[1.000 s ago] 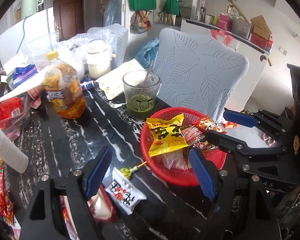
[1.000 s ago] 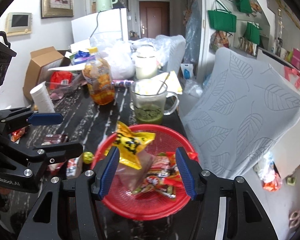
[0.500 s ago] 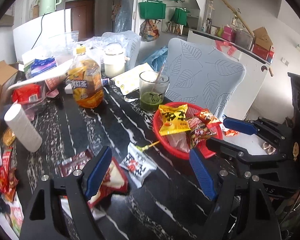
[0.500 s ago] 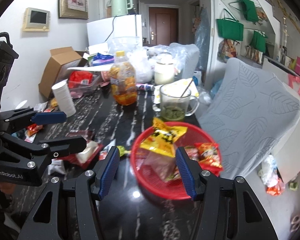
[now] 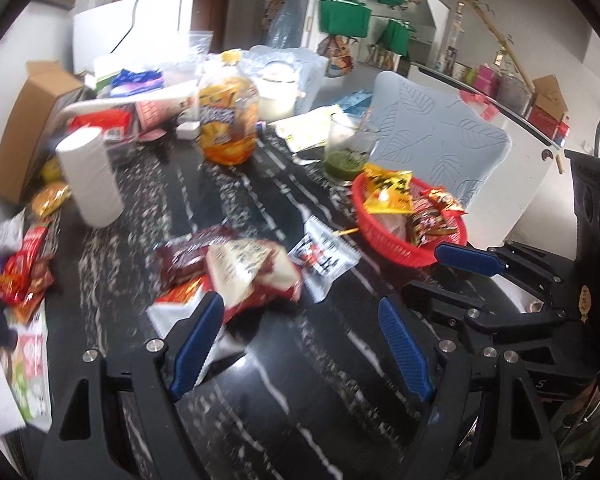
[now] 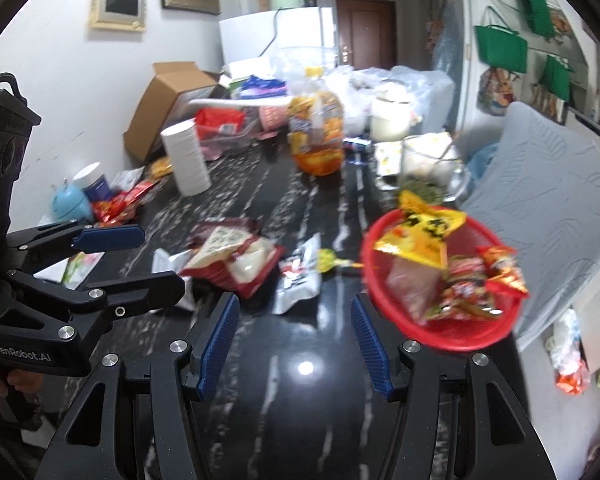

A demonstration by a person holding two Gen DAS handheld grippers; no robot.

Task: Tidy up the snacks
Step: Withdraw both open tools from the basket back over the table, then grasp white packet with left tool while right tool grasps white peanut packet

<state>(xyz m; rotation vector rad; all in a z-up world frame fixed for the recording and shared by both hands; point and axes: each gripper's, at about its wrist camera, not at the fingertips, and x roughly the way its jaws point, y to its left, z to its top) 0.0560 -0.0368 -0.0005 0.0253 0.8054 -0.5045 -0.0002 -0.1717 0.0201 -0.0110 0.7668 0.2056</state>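
Left wrist view: left gripper (image 5: 300, 344) jaws spread wide, empty, above the black marble table (image 5: 260, 392). Right gripper (image 6: 294, 340) likewise gapes, empty. Red mesh basket (image 6: 456, 332) of snack packets sits far right; red-and-white snack bag (image 6: 236, 260) lies left.

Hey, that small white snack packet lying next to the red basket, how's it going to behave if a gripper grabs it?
The white snack packet lies flat and crinkled on the table, so it is probably light and floppy, sagging from whichever edge is pinched. Its film looks glossy, so it may slip between the pads. Pushed, it would likely slide, not roll, towards the red basket.
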